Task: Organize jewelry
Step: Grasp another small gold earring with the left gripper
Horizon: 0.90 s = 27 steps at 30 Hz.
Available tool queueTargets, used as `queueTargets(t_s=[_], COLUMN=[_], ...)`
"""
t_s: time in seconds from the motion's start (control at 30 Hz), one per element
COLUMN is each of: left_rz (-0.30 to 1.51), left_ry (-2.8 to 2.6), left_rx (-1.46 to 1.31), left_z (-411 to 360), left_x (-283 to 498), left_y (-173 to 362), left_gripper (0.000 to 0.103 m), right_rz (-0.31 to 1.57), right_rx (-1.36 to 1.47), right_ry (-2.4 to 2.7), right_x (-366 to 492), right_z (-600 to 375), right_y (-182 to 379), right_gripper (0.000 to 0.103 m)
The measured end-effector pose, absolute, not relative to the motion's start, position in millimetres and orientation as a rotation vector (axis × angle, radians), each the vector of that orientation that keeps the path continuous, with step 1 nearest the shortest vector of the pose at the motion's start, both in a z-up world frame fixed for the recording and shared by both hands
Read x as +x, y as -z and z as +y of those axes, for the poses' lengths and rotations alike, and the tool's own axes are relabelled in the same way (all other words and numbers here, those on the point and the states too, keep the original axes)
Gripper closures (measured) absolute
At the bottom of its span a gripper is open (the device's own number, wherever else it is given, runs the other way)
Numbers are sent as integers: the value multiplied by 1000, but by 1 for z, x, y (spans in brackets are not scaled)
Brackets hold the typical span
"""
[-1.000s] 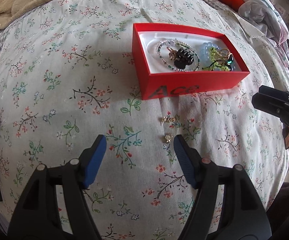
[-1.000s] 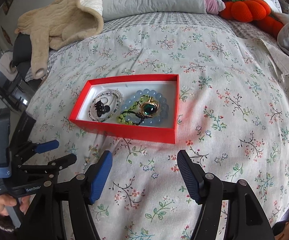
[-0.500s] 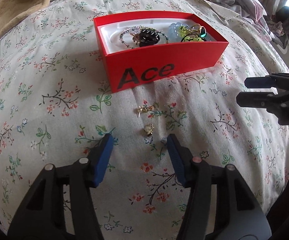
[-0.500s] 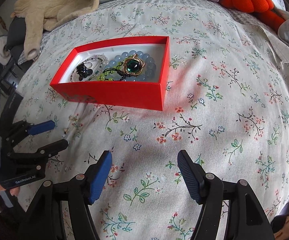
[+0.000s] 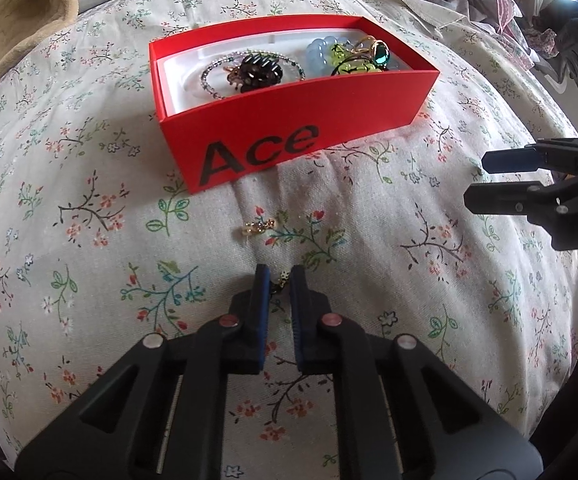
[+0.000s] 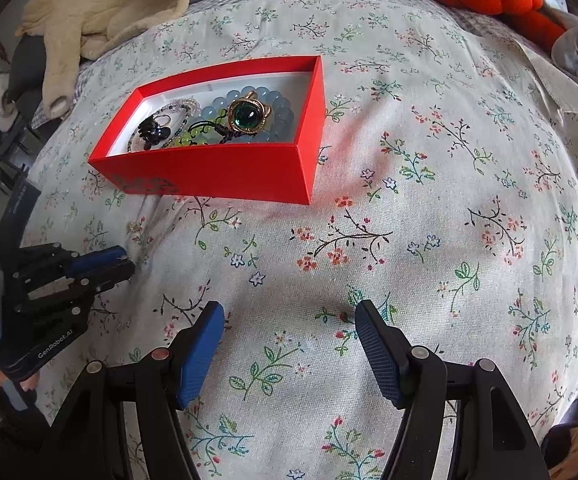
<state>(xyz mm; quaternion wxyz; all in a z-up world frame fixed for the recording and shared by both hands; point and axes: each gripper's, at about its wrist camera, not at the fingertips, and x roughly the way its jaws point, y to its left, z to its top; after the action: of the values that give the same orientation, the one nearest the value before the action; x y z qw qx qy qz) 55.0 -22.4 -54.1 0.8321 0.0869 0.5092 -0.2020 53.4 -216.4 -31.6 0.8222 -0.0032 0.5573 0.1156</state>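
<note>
Left wrist view: my left gripper (image 5: 276,280) has its fingers pinched on a small gold earring (image 5: 284,277) lying on the bedspread (image 5: 89,240); I'd lift slowly, then carry it into the red box (image 5: 289,136). Right wrist view: my right gripper (image 6: 289,344) hangs fingers apart, empty.

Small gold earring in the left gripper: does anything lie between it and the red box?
Only the second gold earring lies on the bedspread between the pinched earring and the red box, whose near wall must be cleared.

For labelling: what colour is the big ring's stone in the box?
Dark green stone, gold setting; right wrist view shows it best.
</note>
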Motion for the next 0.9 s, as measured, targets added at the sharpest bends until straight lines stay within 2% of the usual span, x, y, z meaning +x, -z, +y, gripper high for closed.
queueTargets(t_s=[0.53, 0.9], left_rz=[1095, 1119], left_ry=[258, 206], left_rx=[107, 76], left_z=[24, 47], left_x=[57, 57], left_y=[32, 33], left_gripper=[93, 93], right_rz=[1090, 1028], right_rx=[-49, -145], right_ry=[-342, -484], right_x=[50, 46], right_z=[-156, -87], right_y=[27, 51], right_gripper=[34, 34])
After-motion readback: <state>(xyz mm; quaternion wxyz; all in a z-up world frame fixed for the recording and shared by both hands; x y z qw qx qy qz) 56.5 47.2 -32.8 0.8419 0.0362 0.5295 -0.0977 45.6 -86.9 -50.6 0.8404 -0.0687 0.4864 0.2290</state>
